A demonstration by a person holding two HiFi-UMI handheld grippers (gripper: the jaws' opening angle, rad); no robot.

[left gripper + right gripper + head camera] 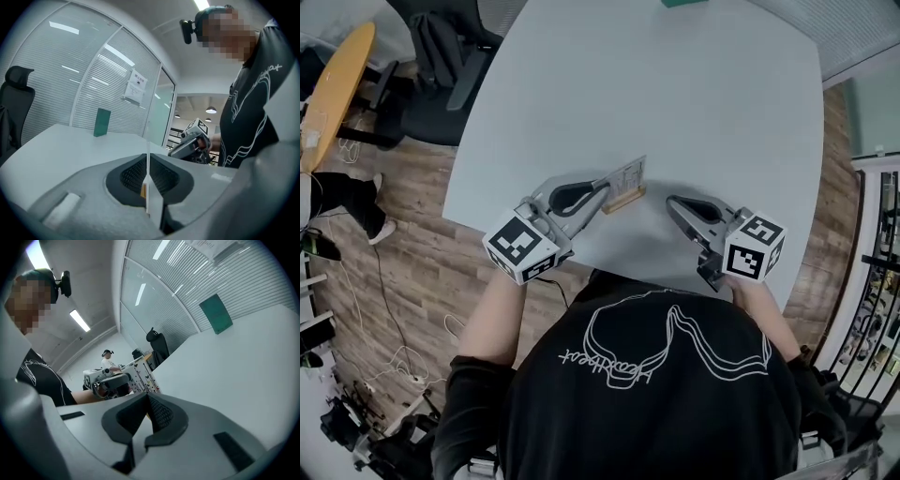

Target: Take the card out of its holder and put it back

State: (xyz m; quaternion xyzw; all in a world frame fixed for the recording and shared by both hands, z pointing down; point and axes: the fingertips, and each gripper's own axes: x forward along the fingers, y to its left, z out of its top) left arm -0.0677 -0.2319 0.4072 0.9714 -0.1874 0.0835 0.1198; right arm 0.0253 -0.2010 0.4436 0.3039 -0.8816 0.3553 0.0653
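A pale printed card [625,175] stands upright over a small wooden holder [624,200] near the table's front edge. Its lower edge meets the holder's top; I cannot tell whether it sits in the slot. My left gripper [605,190] is shut on the card's left end. In the left gripper view the card [148,183] shows edge-on between the pads, with a sliver of the holder [143,190] behind it. My right gripper [672,201] lies low to the right of the holder, shut with nothing in it. In the right gripper view its tips [149,397] meet, and the card [142,376] stands beyond.
The white table [675,103] stretches away from me. A green box [684,3] stands at its far edge. An office chair [441,56] is off the table's far left corner. Another person [108,363] is far off in the room.
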